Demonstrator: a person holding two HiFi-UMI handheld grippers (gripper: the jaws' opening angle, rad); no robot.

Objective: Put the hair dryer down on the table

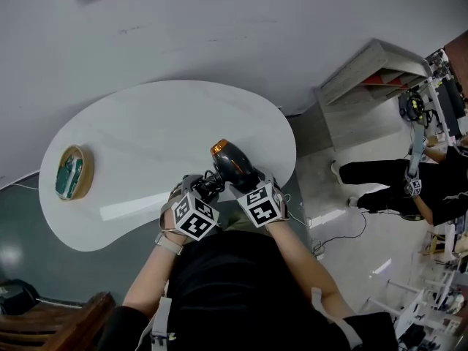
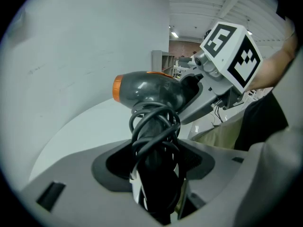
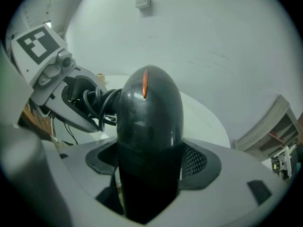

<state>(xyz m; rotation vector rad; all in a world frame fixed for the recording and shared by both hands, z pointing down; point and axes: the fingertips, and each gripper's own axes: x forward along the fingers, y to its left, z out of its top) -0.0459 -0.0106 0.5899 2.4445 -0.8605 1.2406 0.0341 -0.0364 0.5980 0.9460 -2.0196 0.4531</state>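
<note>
A dark grey hair dryer (image 1: 234,164) with an orange nozzle ring is held in the air over the near edge of the white table (image 1: 146,123). My left gripper (image 1: 201,186) is shut on its handle (image 2: 154,141), which has the black cord wound round it. My right gripper (image 1: 248,183) is shut on the rounded rear of the body (image 3: 149,112). In the left gripper view the nozzle (image 2: 120,86) points left and the right gripper (image 2: 213,79) holds the far end. In the right gripper view the left gripper (image 3: 61,93) sits at the left.
A round wooden tray (image 1: 74,172) with a green item lies at the table's left end. A seated person (image 1: 409,185) and cables are on the floor at the right, a grey shelf (image 1: 373,68) stands by the wall, and wooden furniture (image 1: 51,327) is at the lower left.
</note>
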